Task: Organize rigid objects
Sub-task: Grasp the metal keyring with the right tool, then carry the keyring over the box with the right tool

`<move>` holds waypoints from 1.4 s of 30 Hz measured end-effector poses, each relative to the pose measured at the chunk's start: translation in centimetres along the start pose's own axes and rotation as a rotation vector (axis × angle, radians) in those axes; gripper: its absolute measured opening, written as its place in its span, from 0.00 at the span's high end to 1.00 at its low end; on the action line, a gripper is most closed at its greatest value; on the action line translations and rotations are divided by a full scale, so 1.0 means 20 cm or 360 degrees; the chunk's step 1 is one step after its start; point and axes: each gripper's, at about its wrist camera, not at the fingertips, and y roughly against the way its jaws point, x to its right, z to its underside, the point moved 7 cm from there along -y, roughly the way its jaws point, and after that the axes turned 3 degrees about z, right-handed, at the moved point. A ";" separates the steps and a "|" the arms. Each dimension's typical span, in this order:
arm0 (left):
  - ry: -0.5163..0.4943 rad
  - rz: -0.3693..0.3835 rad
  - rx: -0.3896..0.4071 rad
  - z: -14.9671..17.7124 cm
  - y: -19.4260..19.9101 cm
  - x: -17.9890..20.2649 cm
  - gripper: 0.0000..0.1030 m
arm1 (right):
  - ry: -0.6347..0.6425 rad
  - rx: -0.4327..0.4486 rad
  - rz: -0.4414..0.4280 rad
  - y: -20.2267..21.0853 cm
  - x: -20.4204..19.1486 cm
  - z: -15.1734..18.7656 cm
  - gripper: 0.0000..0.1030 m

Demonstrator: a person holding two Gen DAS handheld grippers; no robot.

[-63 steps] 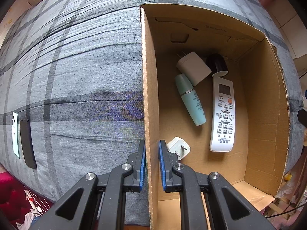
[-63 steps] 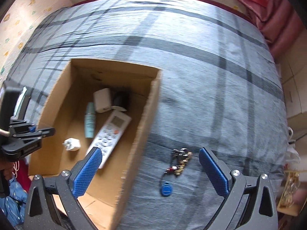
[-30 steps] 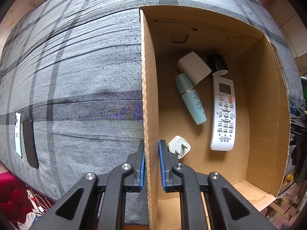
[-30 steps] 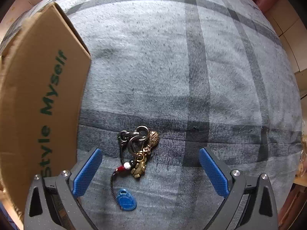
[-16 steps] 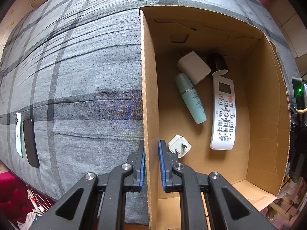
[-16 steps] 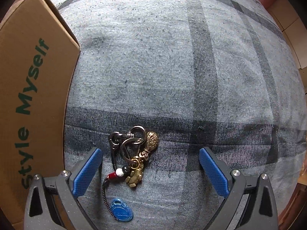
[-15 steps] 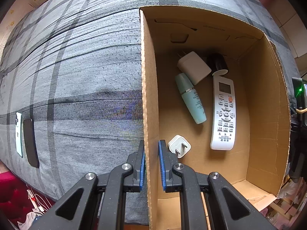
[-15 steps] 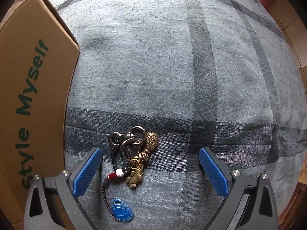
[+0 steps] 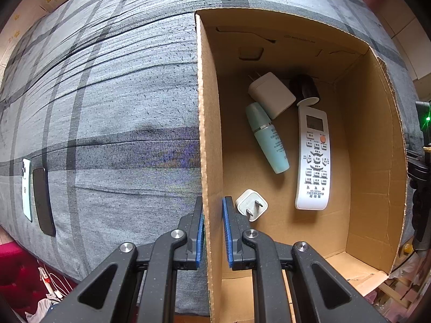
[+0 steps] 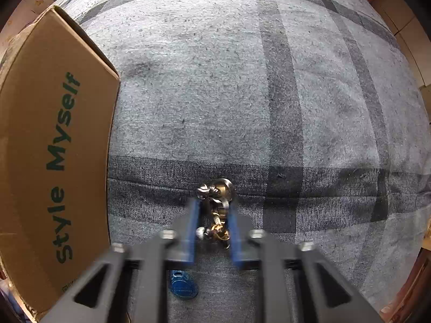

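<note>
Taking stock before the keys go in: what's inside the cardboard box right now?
Inside the cardboard box: a white remote, teal bottle, large white charger, small white plug and a dark round object, partly hidden by the charger and remote.

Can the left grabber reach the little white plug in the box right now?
Probably not yet: the left gripper is clamped on the box wall. The plug lies just beside it, nothing covering it, so letting go first should free the way.

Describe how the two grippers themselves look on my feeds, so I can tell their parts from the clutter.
Both look alike. The left gripper has matte, speckled black linkage arms with triangular cut-outs, round silver pivot screws and flat blue pads lining its fingers. The right gripper shows the same parts, motion-blurred. No cables, markings or sleeves show.
</note>
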 end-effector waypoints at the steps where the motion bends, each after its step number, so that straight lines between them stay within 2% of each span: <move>1: 0.0000 0.0000 0.0000 0.00 0.00 0.00 0.87 | 0.0002 -0.0004 0.0006 0.00 0.00 0.00 0.88; 16: -0.0013 0.0001 0.0003 0.00 0.00 0.01 0.87 | -0.0030 0.0056 -0.0047 0.21 0.06 0.00 0.88; 25: -0.0019 0.0001 0.0003 0.00 0.00 0.01 0.87 | -0.0016 0.0137 -0.0049 0.43 0.06 -0.05 0.88; 42: -0.0017 0.0023 0.0003 0.00 0.00 0.00 0.87 | 0.0129 0.0255 -0.0090 0.73 -0.21 -0.10 0.88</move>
